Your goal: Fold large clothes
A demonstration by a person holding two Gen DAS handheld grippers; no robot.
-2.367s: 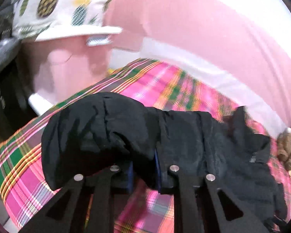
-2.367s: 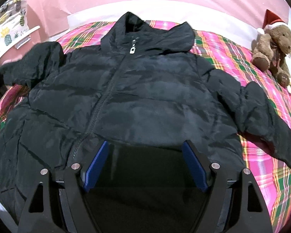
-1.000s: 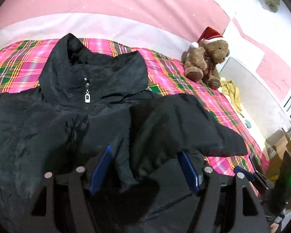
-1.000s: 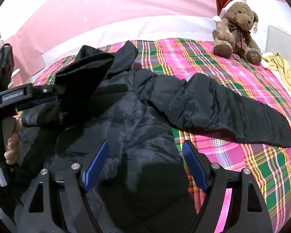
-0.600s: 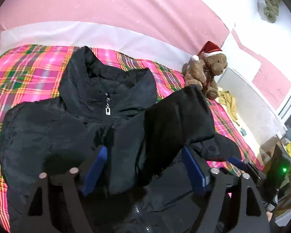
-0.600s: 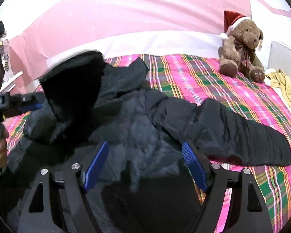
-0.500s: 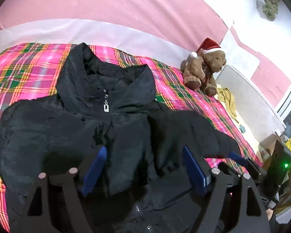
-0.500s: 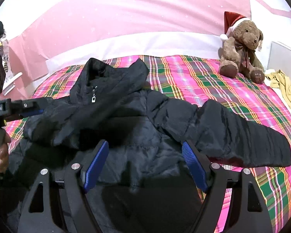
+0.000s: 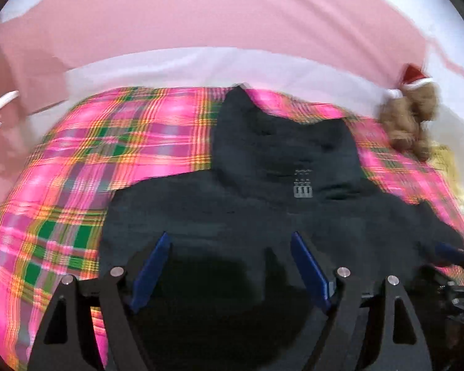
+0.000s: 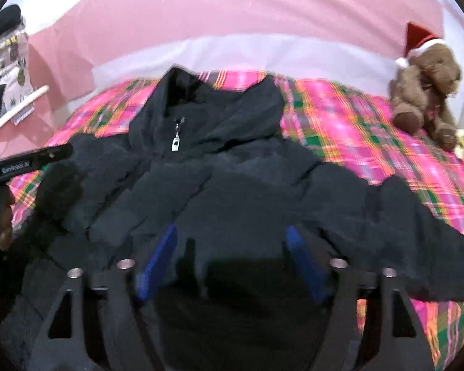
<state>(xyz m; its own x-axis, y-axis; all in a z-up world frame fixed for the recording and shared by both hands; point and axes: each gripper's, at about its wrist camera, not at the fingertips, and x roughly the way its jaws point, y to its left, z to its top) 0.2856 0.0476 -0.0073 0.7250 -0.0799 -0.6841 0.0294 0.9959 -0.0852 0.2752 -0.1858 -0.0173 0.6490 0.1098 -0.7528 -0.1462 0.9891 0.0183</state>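
A black puffer jacket (image 10: pixel 247 191) lies face up on the pink plaid bedspread (image 10: pixel 355 117), its collar at the far end and its zipper pull (image 10: pixel 176 143) showing. One sleeve (image 10: pixel 92 182) lies folded in over the front; the other sleeve (image 10: pixel 423 235) stretches out to the right. My left gripper (image 9: pixel 229 238) hovers open over the jacket (image 9: pixel 263 210) with nothing pinched. My right gripper (image 10: pixel 230 235) is over the jacket's lower front, its jaws closing, the pads still apart and no fabric gripped between them. In the right wrist view, the left gripper (image 10: pixel 31 160) sits at the left edge in a hand.
A brown teddy bear (image 10: pixel 427 92) in a red hat sits at the bed's far right corner, also seen as a teddy bear (image 9: pixel 411 123) in the left wrist view. A pink and white wall (image 10: pixel 232 24) runs behind the bed. Bare plaid bedspread (image 9: pixel 108 154) shows left of the jacket.
The sleeve that the left gripper carried over now lies released on the jacket's front. The left gripper has drawn back to the left. The right gripper's pads stand closer together.
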